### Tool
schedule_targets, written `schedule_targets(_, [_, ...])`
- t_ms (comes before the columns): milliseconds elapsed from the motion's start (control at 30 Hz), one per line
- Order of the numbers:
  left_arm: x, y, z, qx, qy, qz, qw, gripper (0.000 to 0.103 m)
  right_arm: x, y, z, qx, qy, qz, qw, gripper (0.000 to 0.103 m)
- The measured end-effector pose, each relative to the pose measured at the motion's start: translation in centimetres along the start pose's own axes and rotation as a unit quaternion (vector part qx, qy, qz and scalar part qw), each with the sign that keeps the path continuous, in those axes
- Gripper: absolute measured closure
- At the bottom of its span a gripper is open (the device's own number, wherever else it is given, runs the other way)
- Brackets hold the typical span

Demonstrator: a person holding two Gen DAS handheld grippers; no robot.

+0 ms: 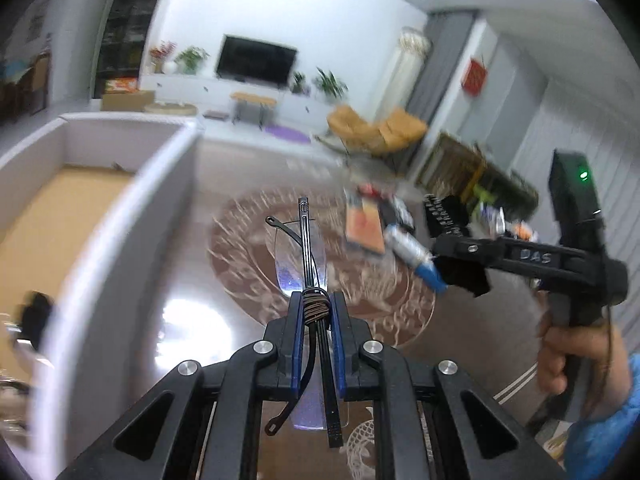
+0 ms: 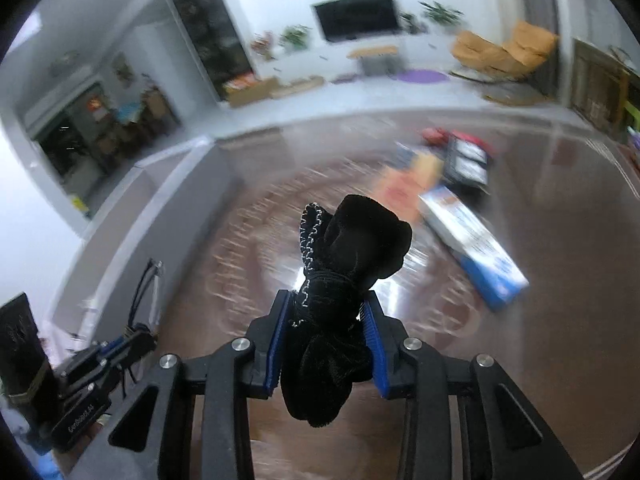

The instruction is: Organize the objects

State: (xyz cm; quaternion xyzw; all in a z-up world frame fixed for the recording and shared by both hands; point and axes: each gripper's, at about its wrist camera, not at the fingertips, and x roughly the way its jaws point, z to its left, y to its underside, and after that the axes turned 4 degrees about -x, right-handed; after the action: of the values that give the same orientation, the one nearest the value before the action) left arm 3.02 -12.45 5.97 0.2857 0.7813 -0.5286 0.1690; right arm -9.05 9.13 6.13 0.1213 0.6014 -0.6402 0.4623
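My left gripper (image 1: 316,304) is shut on a pair of folded black-framed glasses (image 1: 306,248), held above the brown patterned table. Its lens and temple arms stick out past the fingertips. My right gripper (image 2: 326,308) is shut on a black velvet pouch (image 2: 352,240) with white stitching, held above the table. The right gripper also shows in the left wrist view (image 1: 460,268), off to the right, with the black pouch in it. The left gripper with the glasses shows at the lower left of the right wrist view (image 2: 136,332).
A white open box (image 1: 100,184) with a tan floor stands at the left; it also shows in the right wrist view (image 2: 172,188). A blue-and-white carton (image 2: 472,248), an orange packet (image 2: 404,188) and other small packs lie on the far table.
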Motion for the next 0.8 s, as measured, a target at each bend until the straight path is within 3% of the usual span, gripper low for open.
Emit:
schedule_targets(33, [-1.7, -0.7, 0.6, -0.002, -0.006, -0.014, 0.9999, 0.091, -0.5, -0.9, 2.1, -0.015, -0.023, -0.008, 1.000, 0.067])
schedule_targets(100, [-5.5, -2.4, 2.5, 0.004, -0.050, -0.045, 0.9977, 0.091, -0.7, -2.4, 6.7, -0.051, -0.063, -0.019, 0.997, 0.067])
schedule_targets(167, [-7.7, -3.5, 5.6, 0.003, -0.108, -0.052, 0.9928, 0.091, 0.0, -3.6, 11.6, -0.079, -0.110, -0.022, 0.990, 0.067])
schedule_targets(333, [-7.7, -3.4, 13.8, -0.039, -0.222, -0.003, 0.9742, 0.091, 5.2, -4.2, 21.8, -0.117, -0.188, 0.010, 0.975, 0.067])
schedule_targets(367, [-7.6, -3.0, 15.5, -0.054, -0.255, 0.006, 0.9654, 0.089, 6.4, -4.0, 23.2, -0.117, -0.195, 0.019, 0.974, 0.065])
schedule_targets(433, [-7.5, -2.5, 17.2, -0.070, -0.284, 0.020, 0.9561, 0.077, 9.0, -3.4, 25.4, -0.115, -0.199, 0.052, 0.972, 0.045])
schedule_targets(467, [-7.6, -2.2, 18.0, -0.079, -0.292, 0.025, 0.9528, 0.056, 10.0, -3.1, 25.9, -0.109, -0.198, 0.068, 0.972, 0.028])
schedule_targets(500, [-7.8, -2.0, 18.5, -0.088, -0.302, 0.023, 0.9489, 0.033, 10.5, -2.9, 25.8, -0.101, -0.197, 0.071, 0.973, 0.026])
schedule_targets(567, [-8.6, -1.5, 18.7, -0.097, -0.320, 0.001, 0.9424, 0.018, 10.0, -2.2, 24.9, -0.096, -0.193, 0.059, 0.975, 0.025])
schedule_targets(667, [-9.3, -1.0, 17.9, -0.100, -0.325, -0.028, 0.9400, 0.014, 8.8, -0.8, 21.7, -0.118, -0.145, 0.027, 0.982, 0.014])
schedule_targets(800, [-8.3, -1.1, 15.0, -0.110, -0.292, -0.024, 0.9497, 0.014, 6.3, 4.1, 14.3, -0.151, -0.026, -0.009, 0.988, 0.005])
